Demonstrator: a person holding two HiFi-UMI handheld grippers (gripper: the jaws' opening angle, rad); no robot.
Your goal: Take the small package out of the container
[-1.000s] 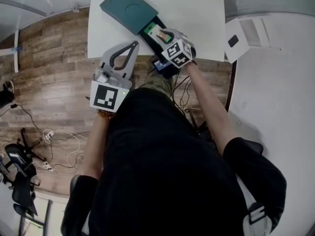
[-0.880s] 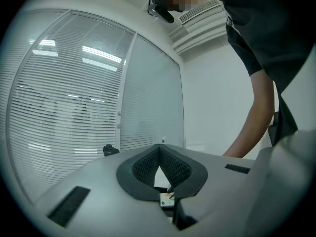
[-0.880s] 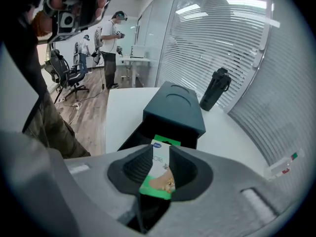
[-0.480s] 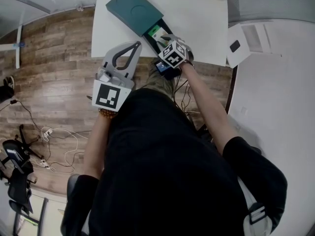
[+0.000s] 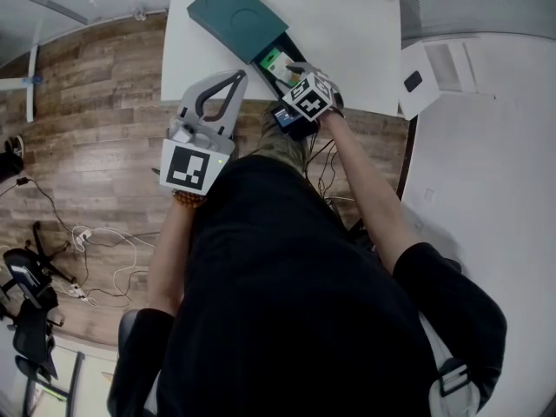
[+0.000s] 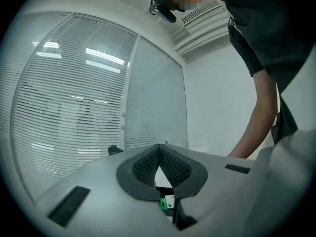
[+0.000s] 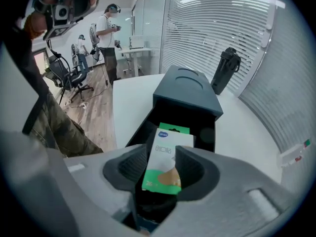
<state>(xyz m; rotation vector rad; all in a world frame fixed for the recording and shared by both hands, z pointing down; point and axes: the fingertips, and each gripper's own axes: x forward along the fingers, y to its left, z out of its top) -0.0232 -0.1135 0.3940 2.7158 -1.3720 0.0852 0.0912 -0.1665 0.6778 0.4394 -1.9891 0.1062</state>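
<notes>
Jaws on the right gripper (image 7: 163, 154) have spread since a second ago and are opening now. The small package (image 7: 163, 166) stands tilted between them, unclamped, over the container (image 7: 185, 90) drawer. Left gripper (image 6: 159, 154) is clenched and empty, off the table (image 5: 347, 24) edge.

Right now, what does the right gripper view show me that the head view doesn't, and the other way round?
Only the right gripper view: the small package, white and green, stands between the jaws of the right gripper, which are opening. A green packet lies in the drawer behind it, and people stand far back in the room.
Only the head view: the left gripper, shut, tips at the table's near edge.
Both: the dark green container, drawer pulled out, on the white table.
</notes>
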